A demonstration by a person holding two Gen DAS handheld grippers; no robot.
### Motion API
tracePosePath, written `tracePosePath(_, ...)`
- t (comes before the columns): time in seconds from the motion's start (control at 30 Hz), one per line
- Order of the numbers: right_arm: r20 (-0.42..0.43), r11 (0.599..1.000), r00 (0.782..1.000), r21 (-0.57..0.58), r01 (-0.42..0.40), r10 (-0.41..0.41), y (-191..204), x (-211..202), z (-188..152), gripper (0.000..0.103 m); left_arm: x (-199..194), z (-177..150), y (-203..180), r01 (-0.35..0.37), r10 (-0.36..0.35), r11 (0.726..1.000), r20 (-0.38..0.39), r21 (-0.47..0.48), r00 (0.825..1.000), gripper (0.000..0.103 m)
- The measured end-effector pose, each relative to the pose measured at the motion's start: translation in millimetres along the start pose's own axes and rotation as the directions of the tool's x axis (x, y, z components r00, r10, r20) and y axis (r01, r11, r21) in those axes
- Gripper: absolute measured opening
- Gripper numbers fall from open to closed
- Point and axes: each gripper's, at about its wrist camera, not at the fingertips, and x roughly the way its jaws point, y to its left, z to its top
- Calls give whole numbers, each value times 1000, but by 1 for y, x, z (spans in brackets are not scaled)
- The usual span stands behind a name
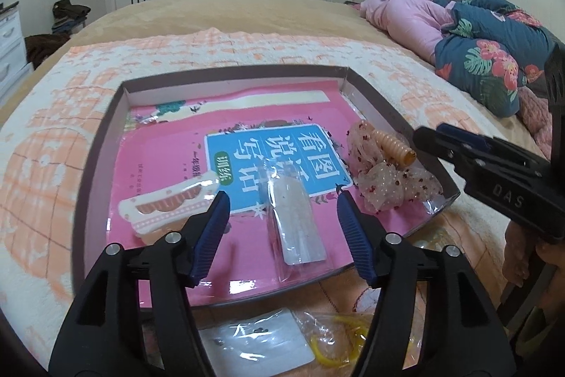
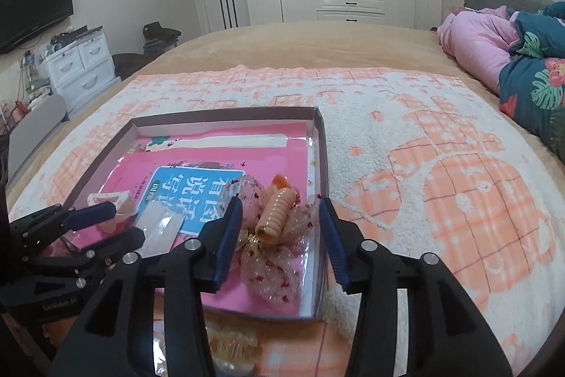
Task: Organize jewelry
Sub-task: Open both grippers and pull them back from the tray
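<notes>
A shallow box [image 1: 95,165] lies on the bed with a pink book [image 1: 169,147] inside it. My left gripper [image 1: 282,200] hangs open over the book, and a clear packet [image 1: 296,225] lies flat between its blue pads, untouched. A white-and-pink clip card [image 1: 166,207] lies just left of it. My right gripper [image 2: 279,205] is open above the box's [image 2: 321,165] right corner. Below and between its pads rests an orange ribbed hair clip [image 2: 279,211] on a sheer spotted bow [image 2: 272,274], free of both pads. In the left wrist view this clip [image 1: 392,143] lies near the right gripper [image 1: 441,136].
The box sits on a peach-and-white checked blanket [image 2: 441,165]. In front of the box lie a clear packet [image 1: 254,345], a bag of yellow bands [image 1: 339,341] and a pale comb-like piece [image 2: 229,341]. Folded quilts [image 1: 487,59] are piled at the right. The left gripper [image 2: 116,225] shows at the left edge.
</notes>
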Motion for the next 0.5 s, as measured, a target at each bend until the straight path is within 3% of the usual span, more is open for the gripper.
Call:
tracePosePath(0.2, 21, 1000, 1000, -17, 7, -7, 5, -13, -6, 53, -15, 3, -2, -20, 20, 1000, 38, 12, 999, 64)
tracePosePath(0.3, 31, 999, 999, -29, 13, -12, 9, -17, -8, 56, -22, 6, 1, -18, 18, 1000, 57, -5, 998, 71)
tracePosePath(0.5, 69, 1000, 997, -18, -16, 17, 14, -35, -8, 68, -32, 1, 9, -43, 47, 998, 80, -45, 996, 77)
